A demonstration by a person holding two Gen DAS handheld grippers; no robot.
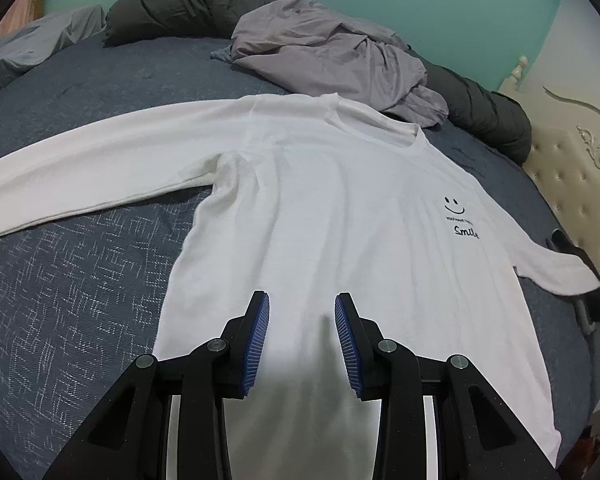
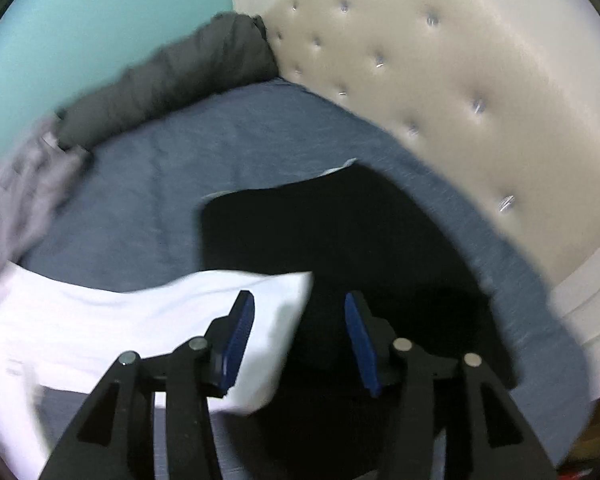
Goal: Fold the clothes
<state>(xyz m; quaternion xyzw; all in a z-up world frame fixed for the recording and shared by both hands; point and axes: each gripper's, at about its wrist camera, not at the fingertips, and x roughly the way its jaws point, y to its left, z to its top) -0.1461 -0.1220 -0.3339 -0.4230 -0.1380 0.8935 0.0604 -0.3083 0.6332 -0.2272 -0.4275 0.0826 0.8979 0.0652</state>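
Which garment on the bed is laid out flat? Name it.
The white long-sleeved shirt with the smiley print: spread flat, sleeves out. The grey garment behind its collar lies crumpled in a heap.

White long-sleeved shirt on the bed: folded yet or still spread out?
Spread out. The white shirt lies flat, front up, on the blue bedcover, both sleeves stretched out sideways, no fold visible.

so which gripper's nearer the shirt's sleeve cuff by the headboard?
Right. The right gripper hangs open right over the cuff; the left gripper sits open over the white shirt near its hem.
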